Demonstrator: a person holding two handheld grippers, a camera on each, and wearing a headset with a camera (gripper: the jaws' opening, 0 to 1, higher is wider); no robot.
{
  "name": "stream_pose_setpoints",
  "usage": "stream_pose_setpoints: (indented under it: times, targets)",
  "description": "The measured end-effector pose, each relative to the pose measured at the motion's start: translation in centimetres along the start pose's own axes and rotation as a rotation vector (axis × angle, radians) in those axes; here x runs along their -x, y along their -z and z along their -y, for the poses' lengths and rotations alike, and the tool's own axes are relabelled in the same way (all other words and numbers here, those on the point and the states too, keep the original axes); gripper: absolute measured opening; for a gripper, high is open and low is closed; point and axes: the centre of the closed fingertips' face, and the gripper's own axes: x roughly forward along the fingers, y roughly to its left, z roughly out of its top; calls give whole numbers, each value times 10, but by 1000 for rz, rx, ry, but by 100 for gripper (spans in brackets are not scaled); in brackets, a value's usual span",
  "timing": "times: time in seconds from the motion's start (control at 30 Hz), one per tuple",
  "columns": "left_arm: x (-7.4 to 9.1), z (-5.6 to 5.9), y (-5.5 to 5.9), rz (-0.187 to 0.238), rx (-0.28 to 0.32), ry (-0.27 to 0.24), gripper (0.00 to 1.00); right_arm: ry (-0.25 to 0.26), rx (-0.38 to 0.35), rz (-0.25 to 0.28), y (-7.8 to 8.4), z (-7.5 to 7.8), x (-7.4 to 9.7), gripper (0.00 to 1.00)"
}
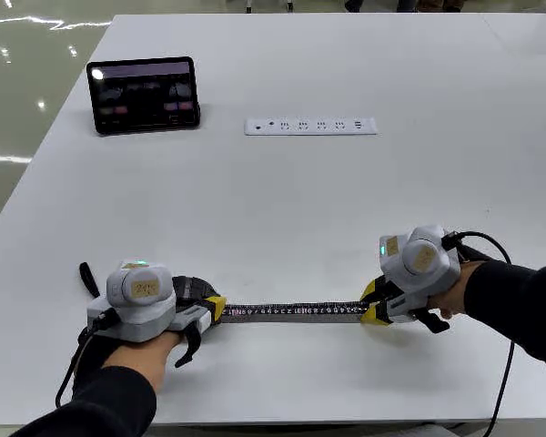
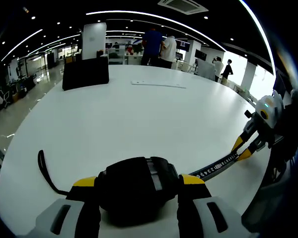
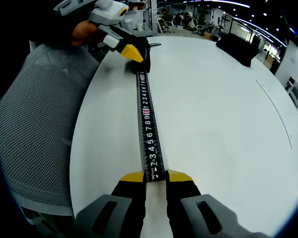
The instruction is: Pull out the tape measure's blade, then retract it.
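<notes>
- Far left first: the white table point(image 1: 346, 200) has its left edge slanting down from the back toward the near left corner, with shiny floor just past it. There isn't much spare room on that side.
- A black tablet point(image 1: 144, 95) stands near that left edge at the back, well apart from the action.
- Near the front left, a black strap point(image 1: 88, 278) lies on the table just beside the left gripper point(image 1: 214, 308).
- The left gripper sits close to the near edge. Its yellow-tipped jaws are clamped on the black tape measure point(image 2: 136, 186), one jaw on each side of the case.
- The blade point(image 1: 291, 312) runs out of the case to the right, flat on the table and dead straight, roughly parallel to the near edge and not far in from it.
- Behind the blade there's a big bare stretch of table, then a white power strip point(image 1: 311, 126) lying toward the back, well clear.
- The right gripper point(image 1: 375, 305) has its jaws pinched onto the tip end of the blade. In the right gripper view the lowest numbers sit right at the yellow tips.
- Right of that gripper the tabletop keeps going with loads of open white, and the near edge is just below the hand.
</notes>
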Motion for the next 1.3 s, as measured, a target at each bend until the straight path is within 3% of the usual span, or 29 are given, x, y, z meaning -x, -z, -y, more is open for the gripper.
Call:
stream_pose_setpoints:
  times: [1.3]
  targets:
    - [-1,0,0,0,1,14,58,12,-27,48,-21,-4,-12,11]
